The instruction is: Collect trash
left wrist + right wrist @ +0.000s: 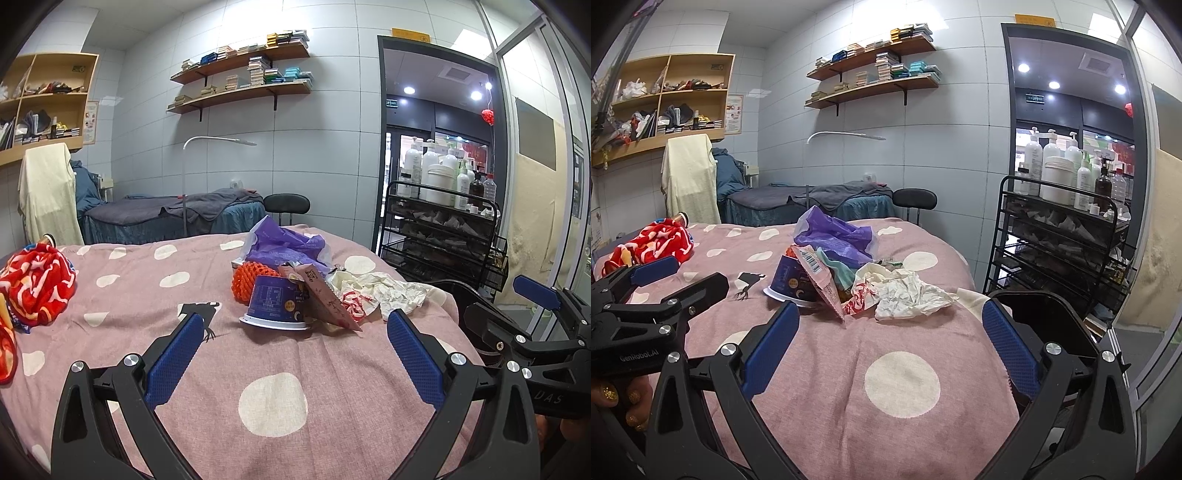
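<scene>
Pink polka-dot blanket (192, 369) on the bed, with the trash pile mid-bed: upturned blue cup (276, 301), pink carton (325, 299) leaning on it, crumpled paper (908, 293) just right, purple bag (284, 247) behind. Left tool (295, 354) and right tool (890, 345) both hover spread wide, holding nothing. I'd take the paper first with the right tool, since it's loose and nearest, pinching low so it doesn't slip.
</scene>
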`<state>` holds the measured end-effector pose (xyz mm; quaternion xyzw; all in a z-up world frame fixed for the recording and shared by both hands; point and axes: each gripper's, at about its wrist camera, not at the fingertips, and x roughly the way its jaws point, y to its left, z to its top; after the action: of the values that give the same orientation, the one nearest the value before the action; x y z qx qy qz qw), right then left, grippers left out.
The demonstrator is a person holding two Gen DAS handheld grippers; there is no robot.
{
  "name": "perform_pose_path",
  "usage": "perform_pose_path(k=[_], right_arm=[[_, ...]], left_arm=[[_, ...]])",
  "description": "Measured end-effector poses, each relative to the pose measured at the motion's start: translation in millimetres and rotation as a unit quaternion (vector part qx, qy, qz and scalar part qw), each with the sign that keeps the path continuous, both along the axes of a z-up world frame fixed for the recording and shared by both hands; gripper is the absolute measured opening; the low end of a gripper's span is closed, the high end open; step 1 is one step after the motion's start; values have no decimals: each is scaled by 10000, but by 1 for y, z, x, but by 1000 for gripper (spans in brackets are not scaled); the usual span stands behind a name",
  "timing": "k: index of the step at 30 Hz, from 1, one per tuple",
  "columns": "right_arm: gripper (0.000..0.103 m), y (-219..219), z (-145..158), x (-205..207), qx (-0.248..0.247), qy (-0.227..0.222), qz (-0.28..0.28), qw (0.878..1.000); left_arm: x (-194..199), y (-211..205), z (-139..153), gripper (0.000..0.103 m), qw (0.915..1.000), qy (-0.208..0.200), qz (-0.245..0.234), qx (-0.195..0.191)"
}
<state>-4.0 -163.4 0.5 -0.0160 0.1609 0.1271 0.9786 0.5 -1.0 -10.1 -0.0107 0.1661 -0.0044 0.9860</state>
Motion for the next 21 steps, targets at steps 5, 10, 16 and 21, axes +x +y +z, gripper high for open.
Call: perform_pose_path(k=[5, 10, 16, 21], right_arm=[[98, 1, 1, 1, -10, 18, 42, 10000], [98, 0, 1, 4, -1, 31, 54, 10000], [98, 0, 1, 4, -17, 50, 64, 10000], [98, 2, 0, 6, -38, 73, 85, 9999]], left_arm=[[1, 2, 1, 98, 10000, 37, 13, -2], [1, 3, 1, 98, 10000, 37, 12, -7], [1, 3, 1, 98, 10000, 70, 19, -28], [3, 5, -1, 98, 9999, 122, 22, -52]])
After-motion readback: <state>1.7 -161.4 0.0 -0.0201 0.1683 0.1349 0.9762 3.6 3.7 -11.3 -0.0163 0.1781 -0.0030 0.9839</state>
